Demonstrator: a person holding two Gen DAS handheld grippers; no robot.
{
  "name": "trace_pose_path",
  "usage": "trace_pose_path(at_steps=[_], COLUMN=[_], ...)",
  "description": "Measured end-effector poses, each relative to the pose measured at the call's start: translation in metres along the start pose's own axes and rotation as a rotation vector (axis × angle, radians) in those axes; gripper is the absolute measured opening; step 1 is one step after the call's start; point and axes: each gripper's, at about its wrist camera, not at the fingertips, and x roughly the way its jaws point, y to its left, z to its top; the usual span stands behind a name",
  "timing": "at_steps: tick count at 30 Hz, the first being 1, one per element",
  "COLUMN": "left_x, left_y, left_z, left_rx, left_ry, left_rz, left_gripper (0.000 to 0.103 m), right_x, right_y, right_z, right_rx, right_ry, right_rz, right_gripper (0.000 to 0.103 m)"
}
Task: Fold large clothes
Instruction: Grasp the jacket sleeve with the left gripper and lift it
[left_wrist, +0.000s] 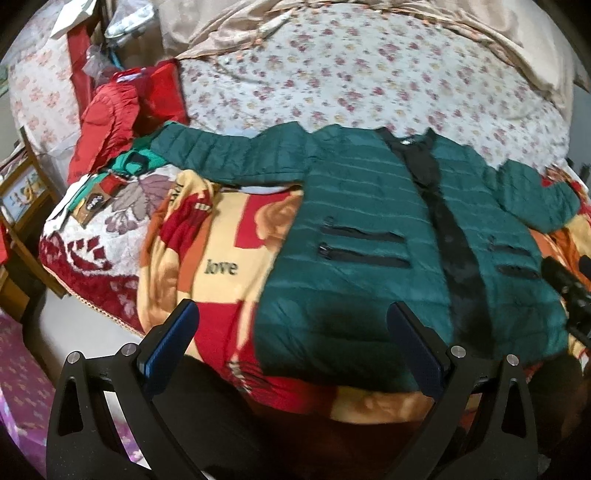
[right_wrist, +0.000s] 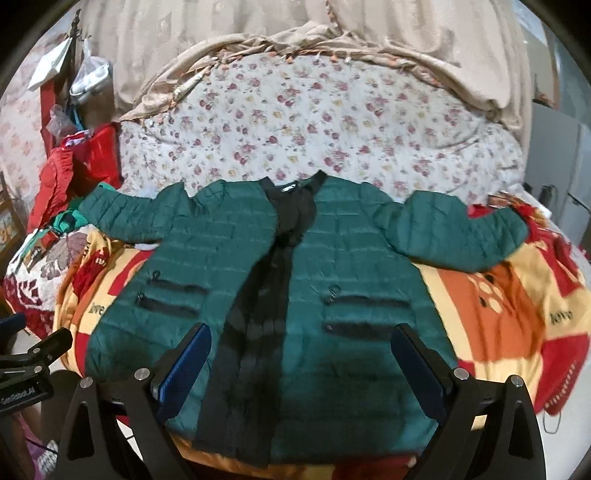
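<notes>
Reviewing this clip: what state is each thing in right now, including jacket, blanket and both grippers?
Green jacket: spread flat, front up, sleeves out, unfolded.
Patterned blanket: laid out under the jacket.
Red jacket: bunched at the bed's edge.
Left gripper: open, empty.
Right gripper: open, empty.

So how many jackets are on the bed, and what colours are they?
Green jackets: 1, the green jacket spread flat with sleeves out.
Red jackets: 1, the red jacket bunched at the bed's left edge.
Total: 2
</notes>
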Motion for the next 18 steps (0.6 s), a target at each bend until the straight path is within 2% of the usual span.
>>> trace_pose_path(at_steps=[4, 8, 11, 14, 18], left_x=[0.02, 0.043, 0.059, 0.077, 0.118], left_y=[0.036, 0.085, 0.127, 0.164, 0.207], left_z=[0.024, 0.053, 0.085, 0.121, 0.166], left_rx=[-0.075, -0.201, -0.281, -0.325, -0.39], left_ry=[-0.005, 0.026, 0.011, -0.03, -0.035], left_rz=[0.048, 0.036, 0.045, 0.086, 0.055], left_gripper=[0.102, 0.102, 0.102, 0.102, 0.102], right_x=[0.023, 0.042, 0.058, 0.075, 0.097], right_y=[0.001, 0.004, 0.001, -0.004, -0.009], right_z=[0.016, 0.019, 0.017, 0.015, 0.014], right_rx=[0.025, 0.01, 0.028, 0.049, 0.08], right_ry=[0.013, 0.023, 0.039, 0.053, 0.066], right_rz=[0.026, 0.029, 0.052, 0.078, 0.094], right_gripper=[0.097, 0.097, 0.097, 0.097, 0.097])
